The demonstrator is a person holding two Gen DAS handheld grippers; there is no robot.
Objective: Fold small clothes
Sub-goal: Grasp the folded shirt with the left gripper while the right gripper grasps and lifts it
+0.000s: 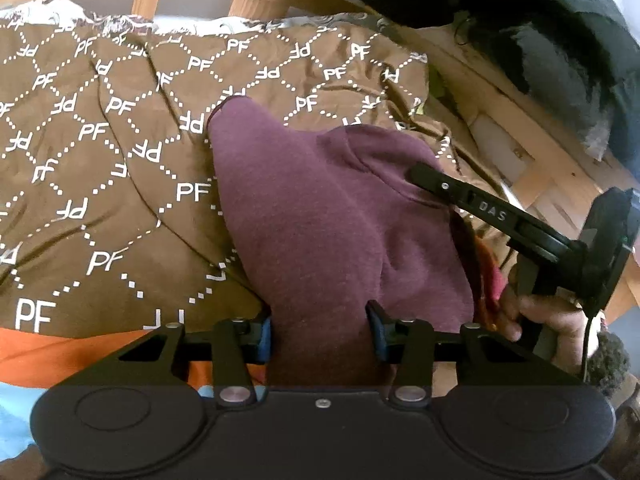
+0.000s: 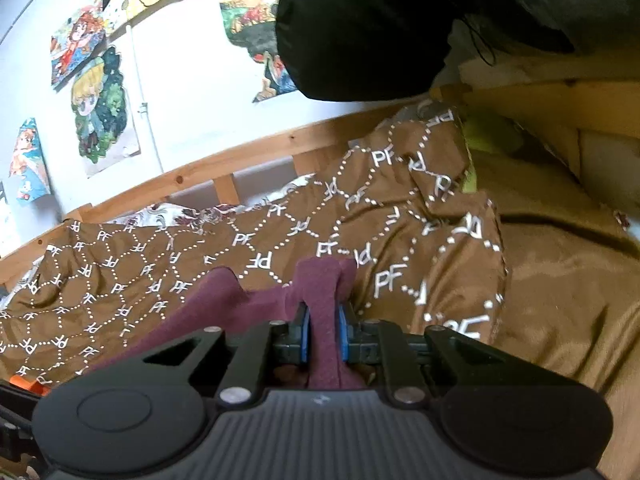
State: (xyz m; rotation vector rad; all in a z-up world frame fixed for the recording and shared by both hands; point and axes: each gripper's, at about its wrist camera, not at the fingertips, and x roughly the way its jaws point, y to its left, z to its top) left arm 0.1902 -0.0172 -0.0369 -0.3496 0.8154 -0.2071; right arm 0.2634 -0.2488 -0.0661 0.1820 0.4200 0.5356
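The maroon garment (image 1: 332, 216) lies on the brown blanket (image 1: 100, 152) near the bed's foot rail. The right gripper (image 2: 323, 330) pinches a bunched fold; the left gripper (image 1: 320, 332) straddles cloth, grip unclear. Grasping step; next, lift and fold over.

A plain maroon garment (image 1: 328, 216) lies on a brown bedspread (image 1: 100, 152) patterned with white dotted diamonds and "PF" letters.
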